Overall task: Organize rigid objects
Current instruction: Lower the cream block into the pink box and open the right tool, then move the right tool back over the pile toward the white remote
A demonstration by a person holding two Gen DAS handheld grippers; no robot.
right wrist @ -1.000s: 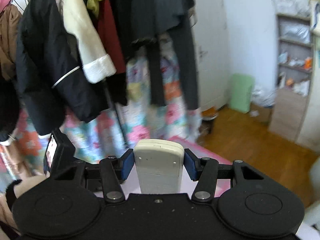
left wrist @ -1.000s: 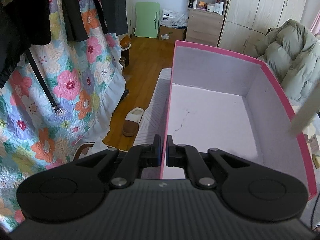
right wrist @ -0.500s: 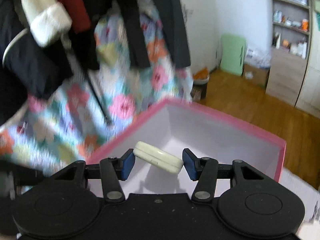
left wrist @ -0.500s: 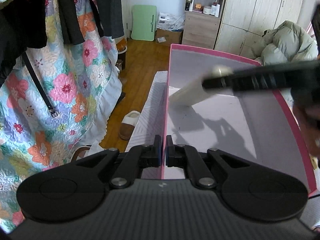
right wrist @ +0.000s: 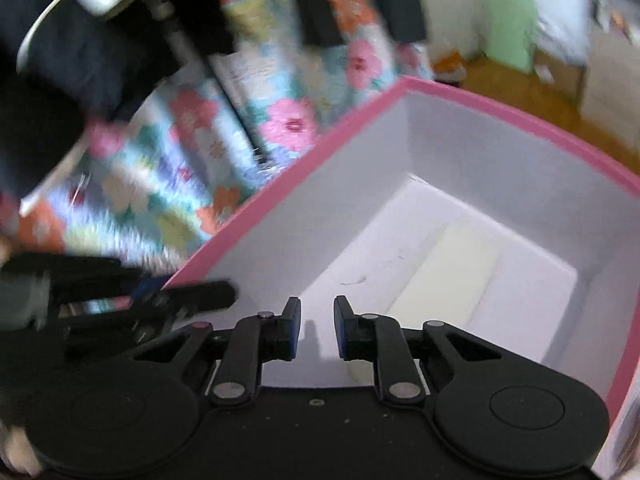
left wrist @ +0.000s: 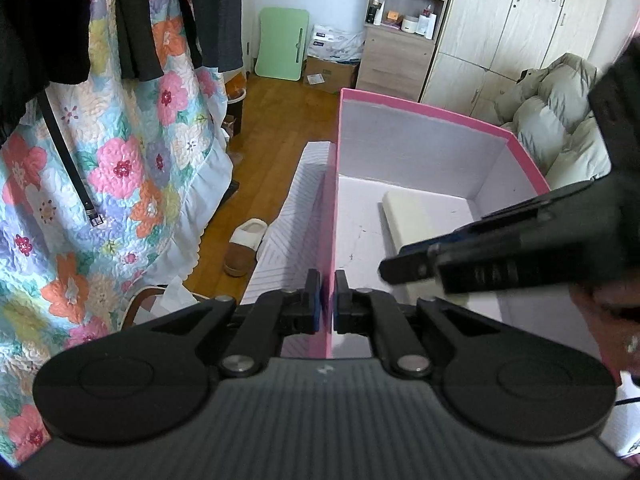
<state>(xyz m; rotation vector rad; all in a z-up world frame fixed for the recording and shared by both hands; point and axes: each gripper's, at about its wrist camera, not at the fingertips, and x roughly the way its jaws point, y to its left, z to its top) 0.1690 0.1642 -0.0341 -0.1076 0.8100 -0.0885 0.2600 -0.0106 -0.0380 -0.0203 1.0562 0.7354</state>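
Right wrist view smeared by motion: hanging clothes (right wrist: 100,40) and floral quilt (right wrist: 168,184) unresolved, cream remote (right wrist: 448,272) soft-edged on the pink box (right wrist: 304,176) floor; in left wrist view the right gripper (left wrist: 404,270) covers the remote's near end.

Left gripper (left wrist: 327,304): angled downward, jaws clamped on the thin pink wall of the box (left wrist: 424,106), one pad each side.

Right gripper (right wrist: 317,330): pitched steeply down over the box interior; jaws have just been closing, now a narrow gap, nothing between them. In the left wrist view it reaches in from the right, blurred, a hand (left wrist: 612,320) partly visible behind it.
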